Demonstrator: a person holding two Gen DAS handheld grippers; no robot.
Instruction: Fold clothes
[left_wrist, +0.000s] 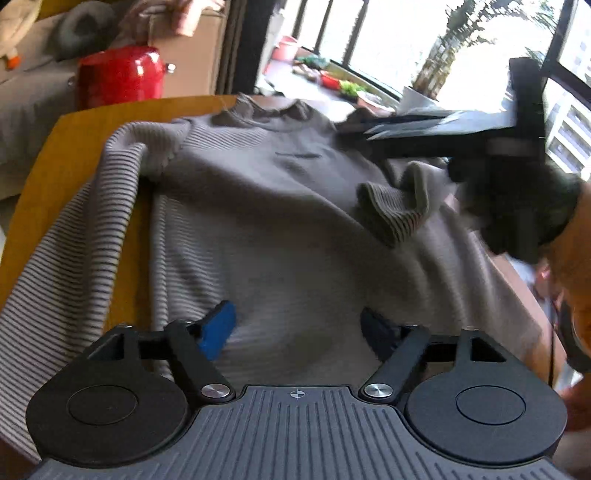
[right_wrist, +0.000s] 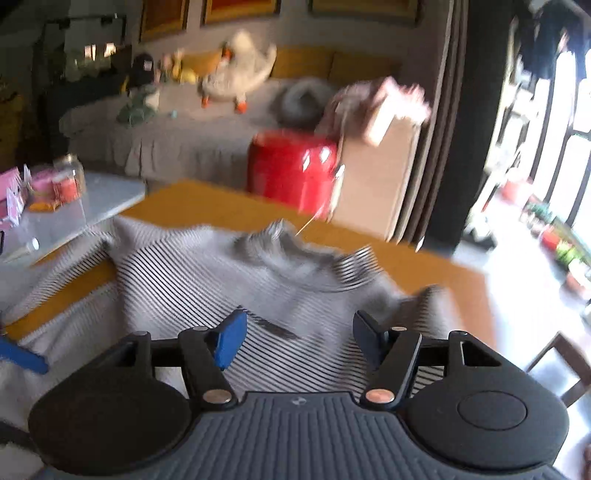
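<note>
the grey striped sweater (left_wrist: 258, 206) lies face up, spread across the wooden table (left_wrist: 74, 147) so its sleeves can be turned in — one cuff (left_wrist: 391, 210) already rests on the chest. the left gripper (left_wrist: 295, 328) and right gripper (right_wrist: 295, 339) both hover spread, pinching nothing — likely freed for another hold.

Black left gripper (left_wrist: 295, 332); blue fingers (left_wrist: 218, 332)
</note>
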